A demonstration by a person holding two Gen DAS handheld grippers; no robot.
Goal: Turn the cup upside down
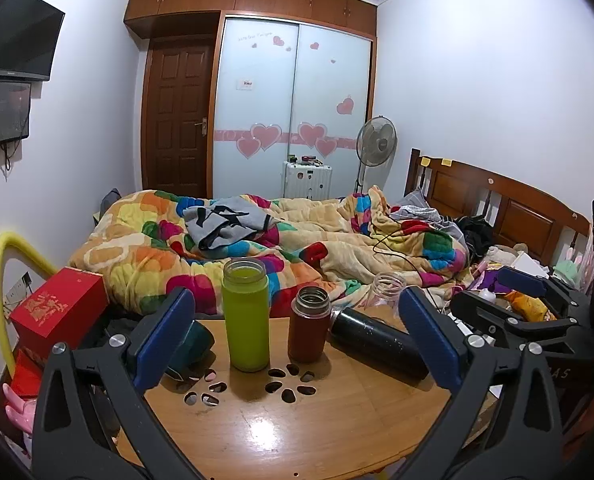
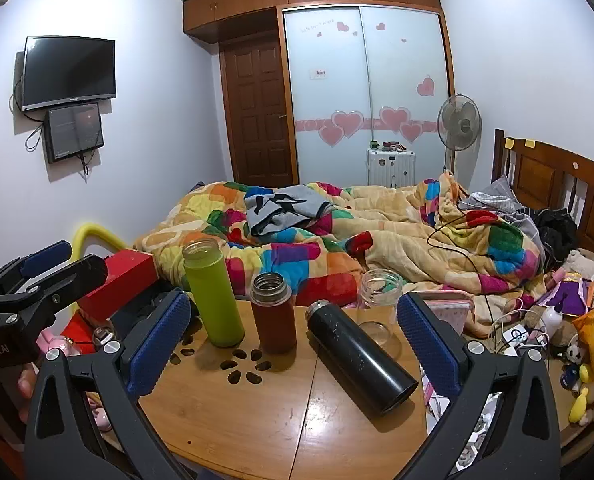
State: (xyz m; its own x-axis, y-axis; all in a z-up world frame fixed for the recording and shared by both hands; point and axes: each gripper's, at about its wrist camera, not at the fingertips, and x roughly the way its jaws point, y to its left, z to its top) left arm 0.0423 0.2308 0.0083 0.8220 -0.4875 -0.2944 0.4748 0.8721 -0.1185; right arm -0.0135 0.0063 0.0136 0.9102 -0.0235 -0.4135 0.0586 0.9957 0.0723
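On the round wooden table stand a lime-green cup, upright and open at the top, and a shorter brown cup, also upright. A black flask lies on its side to their right. A clear glass jar stands at the far edge. In the right wrist view the same green cup, brown cup, black flask and glass jar show. My left gripper is open and empty, short of the cups. My right gripper is open and empty too.
A red box and a dark teal object sit at the table's left. A bed with a colourful quilt lies behind the table. Clutter and toys crowd the right side. The table has flower-shaped cutouts.
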